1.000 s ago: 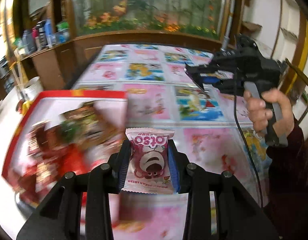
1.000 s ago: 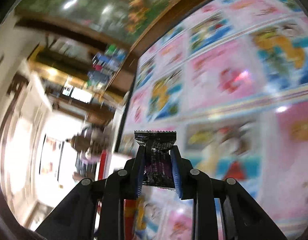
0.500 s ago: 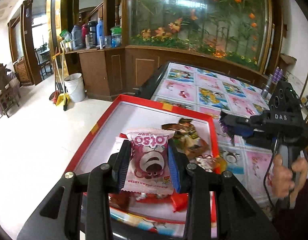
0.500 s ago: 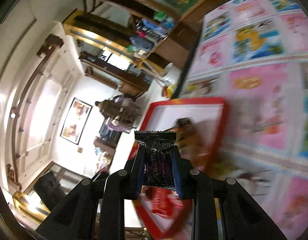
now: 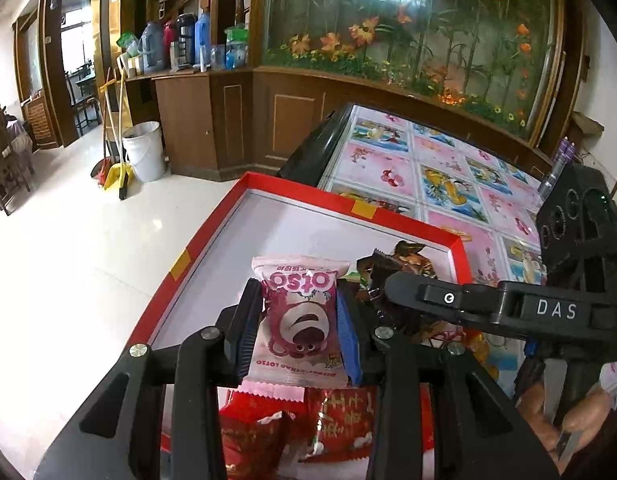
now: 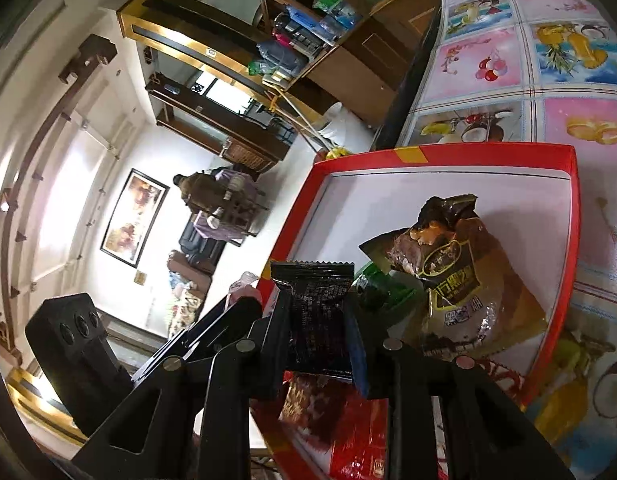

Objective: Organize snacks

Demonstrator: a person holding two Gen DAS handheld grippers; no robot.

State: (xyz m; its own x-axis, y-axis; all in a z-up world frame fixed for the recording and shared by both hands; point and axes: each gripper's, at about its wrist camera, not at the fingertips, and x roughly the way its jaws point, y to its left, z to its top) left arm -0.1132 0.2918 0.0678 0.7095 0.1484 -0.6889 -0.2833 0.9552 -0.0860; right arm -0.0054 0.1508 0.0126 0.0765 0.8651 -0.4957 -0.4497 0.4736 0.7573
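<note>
My left gripper (image 5: 298, 330) pinched a pink snack packet (image 5: 298, 326) printed with a bear's face, its blue-lined fingers (image 5: 244, 334) pressed against both long edges of the wrapper. The packet hung over the near part of the red box (image 5: 204, 238), above the red packets (image 5: 296, 424) lying at the box's near end. My right gripper (image 6: 318, 330) carried a small black packet (image 6: 314, 320), which stood upright between its fingers with its serrated top edge uppermost; those jaws had just been opening slightly, yet both pads remained against the wrapper. This packet also hung over the box, nearer the rim that faces the floor than the rim beside the tablecloth.

Inside the box, a brown packet (image 6: 460, 284) lay toward the rim on the tablecloth side, with a green wrapper (image 6: 378, 286) just beside it. The far half of the box showed bare white lining. The box rested on the table (image 5: 308, 152) at its floor-side edge, upon a tablecloth (image 5: 448, 176) of pink and blue fruit panels. In the left wrist view my right gripper (image 5: 412, 292) crossed over the box from the tablecloth side, with my hand (image 5: 564, 416) on its handle.
</note>
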